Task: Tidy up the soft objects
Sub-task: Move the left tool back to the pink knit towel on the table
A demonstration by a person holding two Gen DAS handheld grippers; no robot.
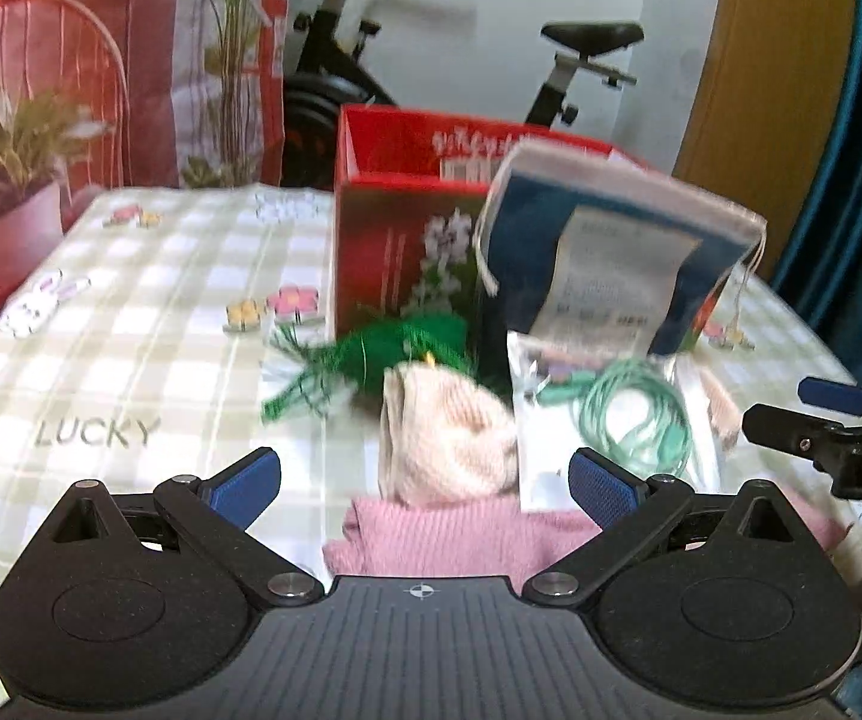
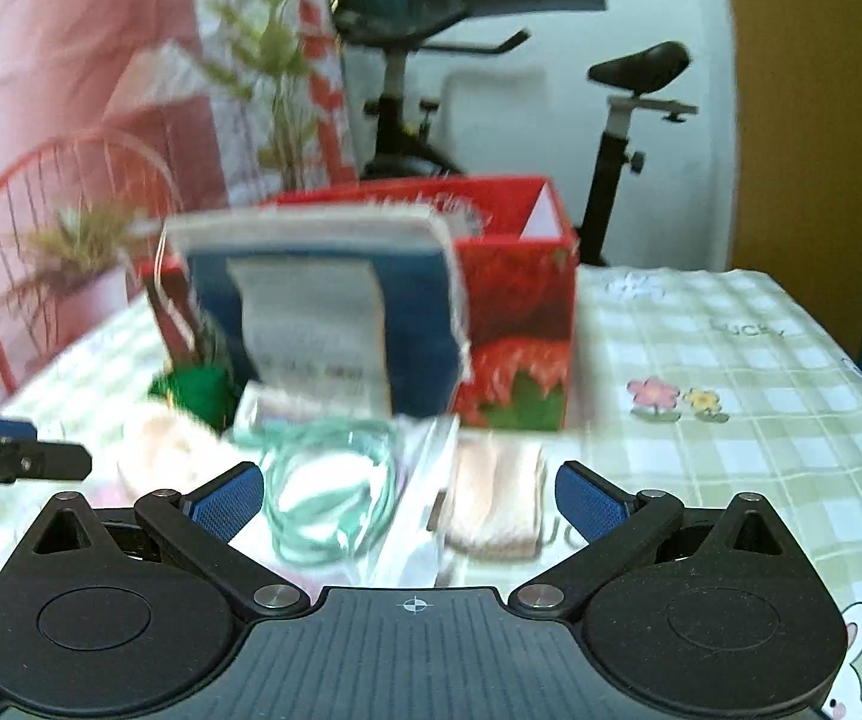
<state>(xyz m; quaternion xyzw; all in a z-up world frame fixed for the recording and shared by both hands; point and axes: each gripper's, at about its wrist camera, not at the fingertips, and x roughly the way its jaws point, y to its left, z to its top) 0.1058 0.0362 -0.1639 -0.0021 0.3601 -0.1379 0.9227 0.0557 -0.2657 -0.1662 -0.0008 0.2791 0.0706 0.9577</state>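
My left gripper (image 1: 428,480) is open low over the table. Between its fingers lie a cream knitted piece (image 1: 448,444) and, nearer me, a pink knitted cloth (image 1: 460,540). A green tasselled yarn item (image 1: 371,354) lies just behind them. A blue fabric pouch (image 1: 616,258) with a white label leans on the red box (image 1: 407,222). My right gripper (image 2: 410,498) is open too, over a clear bag holding a mint green cord (image 2: 329,480) and a folded cream cloth (image 2: 496,504). The blue fabric pouch (image 2: 323,324) stands blurred in front of the red box (image 2: 514,312).
A green checked tablecloth (image 1: 131,360) covers the table, bare to the left, and the tablecloth (image 2: 730,420) is bare to the right. A red wire chair (image 1: 41,60), potted plants and an exercise bike (image 1: 562,72) stand beyond the far edge. The right gripper (image 1: 814,411) shows at the left view's right edge.
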